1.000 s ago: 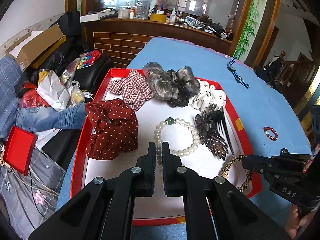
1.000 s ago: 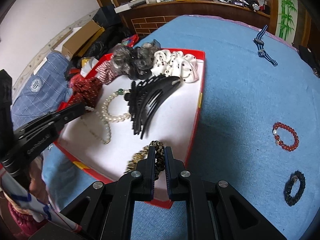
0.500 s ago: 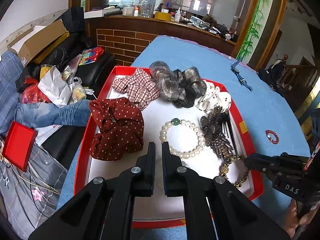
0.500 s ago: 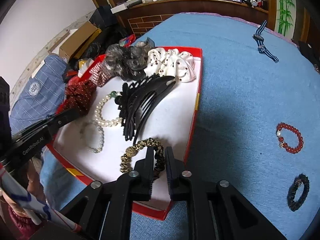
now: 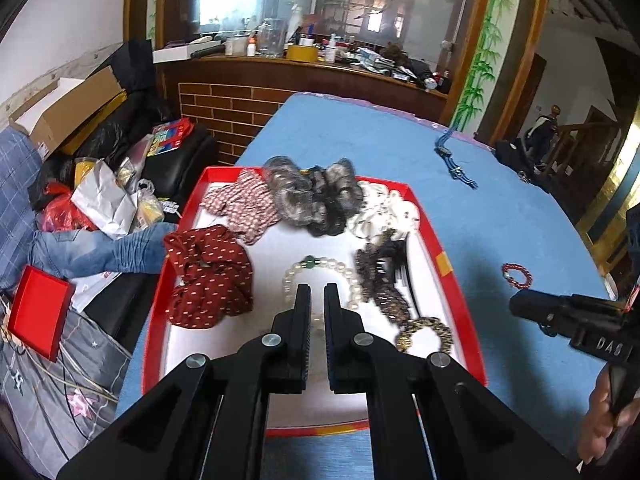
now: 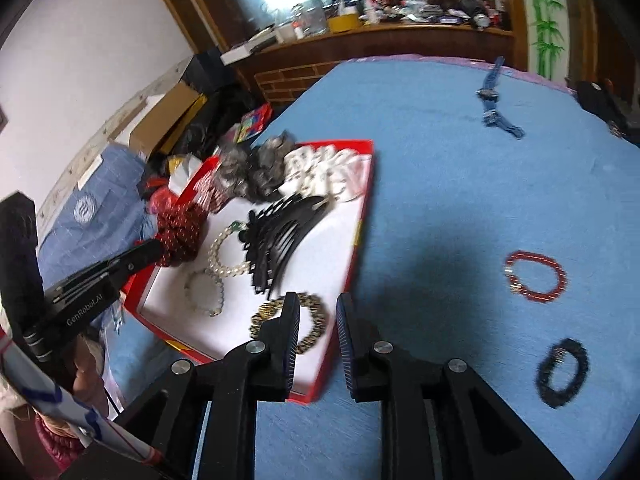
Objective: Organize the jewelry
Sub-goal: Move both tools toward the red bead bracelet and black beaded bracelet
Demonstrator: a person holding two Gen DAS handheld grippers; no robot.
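Observation:
A red tray (image 5: 446, 256) (image 6: 362, 216) on the blue table holds scrunchies, a pearl bracelet (image 5: 320, 266) (image 6: 224, 254), a black hair comb (image 6: 280, 228), a leopard bracelet (image 5: 426, 332) (image 6: 312, 316) and a pale bead bracelet (image 6: 204, 294). My left gripper (image 5: 317, 294) hovers above the tray's near part, jaws slightly apart and empty. My right gripper (image 6: 318, 306) is open and empty above the tray's near right corner, beside the leopard bracelet. A red bead bracelet (image 6: 536, 276) (image 5: 518, 276) and a black bracelet (image 6: 562, 372) lie on the table to the right.
A blue strap (image 6: 496, 104) (image 5: 454, 160) lies far across the table. A cluttered sofa with bags and boxes (image 5: 92, 200) stands left of the table. A wooden counter (image 5: 304, 68) with bottles runs behind it.
My right gripper opened, released the leopard bracelet in the tray and pulled back to the right. My left gripper rose off the tray and its jaws parted slightly.

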